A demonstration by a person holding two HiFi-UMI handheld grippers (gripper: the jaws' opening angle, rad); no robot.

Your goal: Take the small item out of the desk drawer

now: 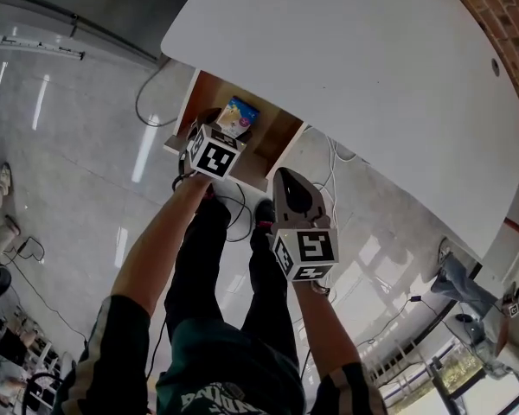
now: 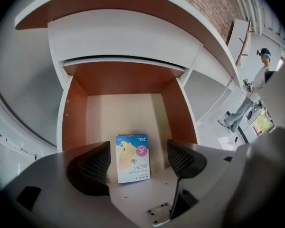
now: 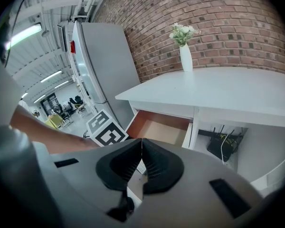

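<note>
The desk drawer [image 1: 272,138] is pulled out from under the white desk top [image 1: 355,67], its wooden floor [image 2: 118,118] bare except for a small blue and white box [image 2: 132,157] lying flat near the front. From the head view the box [image 1: 239,116] shows just past my left gripper [image 1: 216,132]. My left gripper [image 2: 138,160] hangs over the drawer's front, open, with the box between its pads and a gap on each side. My right gripper [image 1: 282,178] is held back from the drawer [image 3: 159,127]; in its own view the right gripper [image 3: 141,161] is shut on nothing.
A white vase of flowers [image 3: 185,51] stands on the desk by the brick wall. A router and cables [image 3: 222,146] sit under the desk. A tall grey cabinet [image 3: 102,65] stands left of it. A person [image 2: 256,77] stands far off at the right.
</note>
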